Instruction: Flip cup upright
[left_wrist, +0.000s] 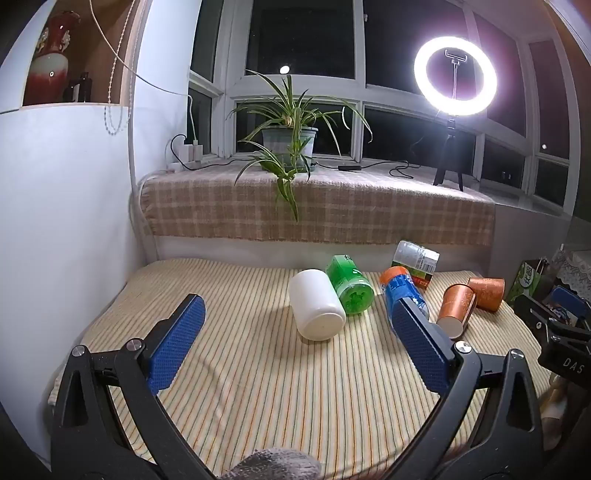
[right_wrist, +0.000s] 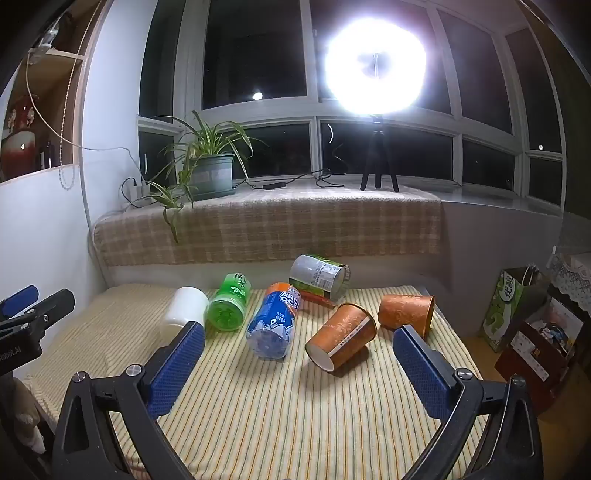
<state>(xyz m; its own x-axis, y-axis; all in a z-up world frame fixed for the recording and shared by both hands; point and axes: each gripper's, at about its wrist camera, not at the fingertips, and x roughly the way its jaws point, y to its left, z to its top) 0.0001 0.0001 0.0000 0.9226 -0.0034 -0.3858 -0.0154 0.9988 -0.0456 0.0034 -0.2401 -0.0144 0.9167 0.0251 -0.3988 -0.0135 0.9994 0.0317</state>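
Both grippers hang above the striped desk (right_wrist: 258, 406) with jaws spread wide and nothing between them, the left gripper (left_wrist: 299, 350) facing the white cup (left_wrist: 317, 309) and the right gripper (right_wrist: 299, 365) facing the near orange cup (right_wrist: 341, 338). Every cup lies on its side: green cup (right_wrist: 228, 306), blue cup (right_wrist: 272, 325) and far orange cup (right_wrist: 406, 309) are packed close. Best bet, I'd say: straddle the near orange cup across its mid-wall, close gently because paper crushes, then lift clear and rotate it rim-up before setting down, avoiding neighbours.
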